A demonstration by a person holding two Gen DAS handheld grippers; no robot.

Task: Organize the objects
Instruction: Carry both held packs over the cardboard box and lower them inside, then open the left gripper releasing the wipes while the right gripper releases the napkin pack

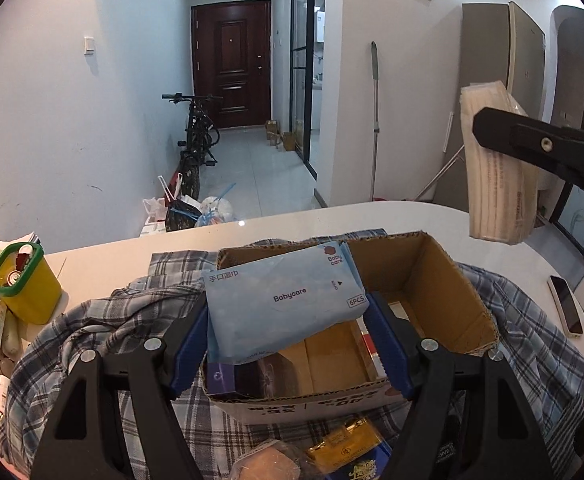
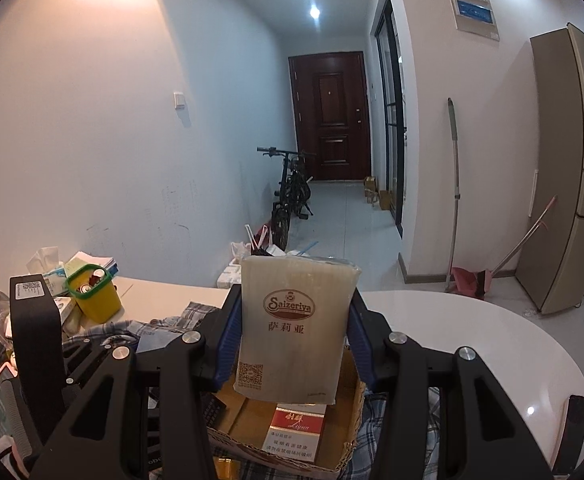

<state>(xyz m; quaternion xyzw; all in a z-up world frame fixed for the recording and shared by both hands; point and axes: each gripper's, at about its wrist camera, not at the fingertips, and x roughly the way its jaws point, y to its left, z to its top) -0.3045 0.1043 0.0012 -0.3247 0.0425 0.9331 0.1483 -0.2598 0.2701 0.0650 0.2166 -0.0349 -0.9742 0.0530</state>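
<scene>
Risk first, in the left wrist view: your left tool (image 1: pixel 286 332) holds the pale blue soft pack of Babycare wet wipes (image 1: pixel 282 300) crosswise above the open brown cardboard box (image 1: pixel 432 280). The pack is wider than the gap it hangs over, and one end overlaps the box's far wall, so I judge it could catch on that rim and tip out onto the blue-grey plaid shirt (image 1: pixel 104 328) spread under the box. Both blue pads press the pack's short ends, the jaws standing fairly wide around it. The pack is soft, so a squeeze may let it sag or slip. At the right edge, your right tool carries the cream packet above the white table (image 1: pixel 372 216), close enough that both hands could collide over the box.

In the right wrist view, your right tool (image 2: pixel 294 336) grips the clear-wrapped cream packet marked Saizeriya (image 2: pixel 296 320) upright, jaws narrow and clamped on its sides. It hangs above the box (image 2: pixel 352 432), over a red and white cigarette carton (image 2: pixel 296 432) lying inside. Released from here, it would likely land on the carton and lean against the wall.
</scene>
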